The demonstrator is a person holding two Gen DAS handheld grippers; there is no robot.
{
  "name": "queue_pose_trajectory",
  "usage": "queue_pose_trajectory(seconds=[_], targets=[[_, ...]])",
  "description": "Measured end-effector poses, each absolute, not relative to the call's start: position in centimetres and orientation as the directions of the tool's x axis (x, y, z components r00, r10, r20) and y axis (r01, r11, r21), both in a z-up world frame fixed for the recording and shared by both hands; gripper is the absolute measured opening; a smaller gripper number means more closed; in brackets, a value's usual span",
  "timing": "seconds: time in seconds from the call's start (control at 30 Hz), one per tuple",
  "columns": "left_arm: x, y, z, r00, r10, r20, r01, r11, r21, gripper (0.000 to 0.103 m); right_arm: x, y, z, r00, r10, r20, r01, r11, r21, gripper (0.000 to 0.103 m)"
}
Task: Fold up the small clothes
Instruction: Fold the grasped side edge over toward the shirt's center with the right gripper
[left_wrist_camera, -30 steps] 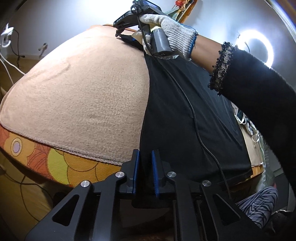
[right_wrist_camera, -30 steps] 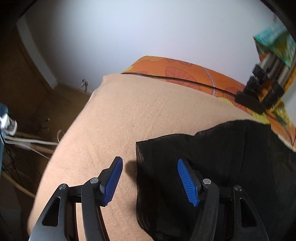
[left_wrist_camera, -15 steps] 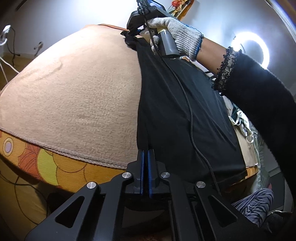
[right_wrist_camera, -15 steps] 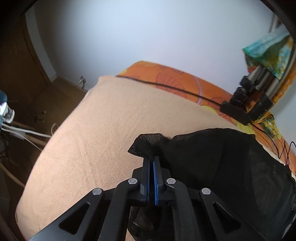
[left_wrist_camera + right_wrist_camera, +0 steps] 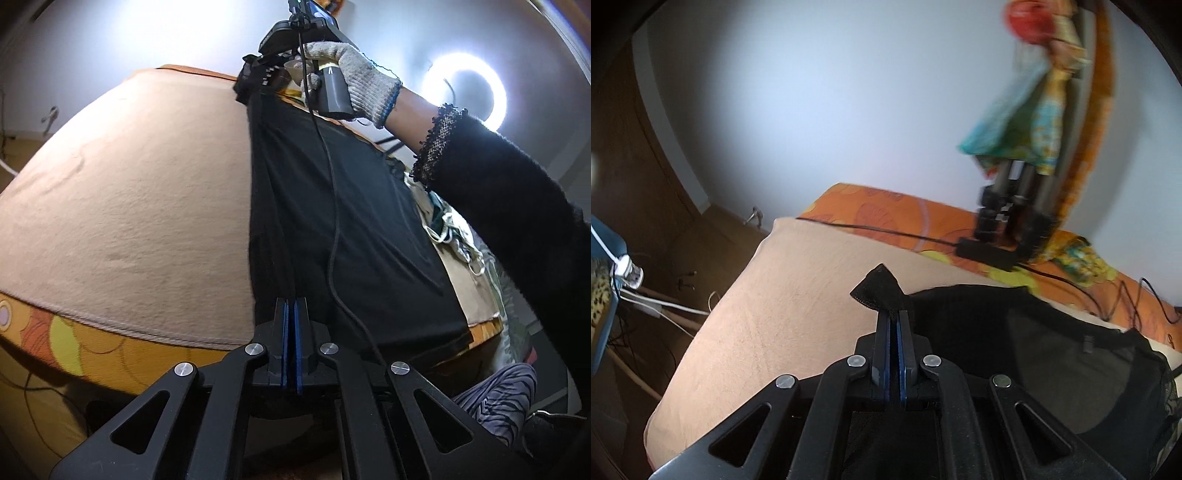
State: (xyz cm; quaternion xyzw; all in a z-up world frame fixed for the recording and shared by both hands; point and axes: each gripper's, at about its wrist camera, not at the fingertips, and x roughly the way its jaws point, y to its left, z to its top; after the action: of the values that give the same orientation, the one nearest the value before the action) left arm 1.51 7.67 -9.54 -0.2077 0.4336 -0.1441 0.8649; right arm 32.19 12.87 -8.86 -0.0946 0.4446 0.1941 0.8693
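black garment (image 5: pixel 351 229) edge pinched by both tools (image 5: pixel 290 306) (image 5: pixel 894 319); bare tan blanket (image 5: pixel 140 206) leftward.

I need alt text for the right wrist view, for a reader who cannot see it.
The right claw is shut on a corner of a black garment, lifting it off a beige blanket. Behind lie an orange patterned cover, a black cable and a white wall.
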Motion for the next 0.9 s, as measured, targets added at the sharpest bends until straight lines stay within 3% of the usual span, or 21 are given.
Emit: queue_pose_trajectory(seconds=[0.43, 0.9], targets=[[2.8, 2.9, -9.7, 0.493, -0.491, -0.718, 0.192, 0.867, -0.460, 0.001, 31.8, 1.4, -8.8, 0.559, 0.158, -0.814, -0.276, 0.961, -0.004, 0.000], [3.7, 0.8, -9.7, 0.446, -0.501, -0.742, 0.248, 0.866, -0.435, 0.001, 32.2, -1.7, -10.0, 0.560, 0.114, -0.821, -0.233, 0.972, -0.024, 0.000]])
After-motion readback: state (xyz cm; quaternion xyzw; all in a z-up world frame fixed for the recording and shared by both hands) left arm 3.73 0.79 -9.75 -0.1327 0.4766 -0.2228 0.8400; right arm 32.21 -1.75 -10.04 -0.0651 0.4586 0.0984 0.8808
